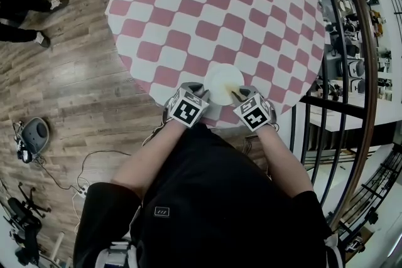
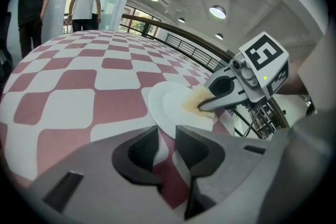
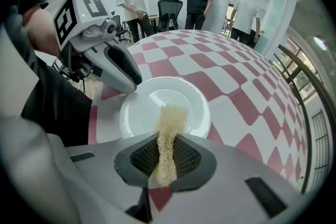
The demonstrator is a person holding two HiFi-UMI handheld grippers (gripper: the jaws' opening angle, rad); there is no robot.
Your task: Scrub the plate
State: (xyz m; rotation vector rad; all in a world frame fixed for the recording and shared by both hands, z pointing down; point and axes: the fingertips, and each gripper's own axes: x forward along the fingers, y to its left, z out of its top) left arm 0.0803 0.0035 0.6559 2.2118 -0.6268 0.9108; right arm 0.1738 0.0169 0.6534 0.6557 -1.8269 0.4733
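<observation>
Pale fibrous scrubber (image 3: 169,123), clamped between the closed fingers of the right gripper (image 3: 167,155), its free end lying on the middle of the white plate (image 3: 139,110). The left gripper (image 2: 167,141) pinches the plate's near-left rim, fingers almost together. The plate sits at the near edge of the red-and-white chequered bench (image 1: 207,9), directly ahead of both grippers. The scrubber's long axis points straight across the plate, so the scrubbing stroke likely falls to the right gripper.

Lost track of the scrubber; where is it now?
In the right gripper view, the loofah scrubber is pinched in the right claw, its tip on the white plate.
</observation>
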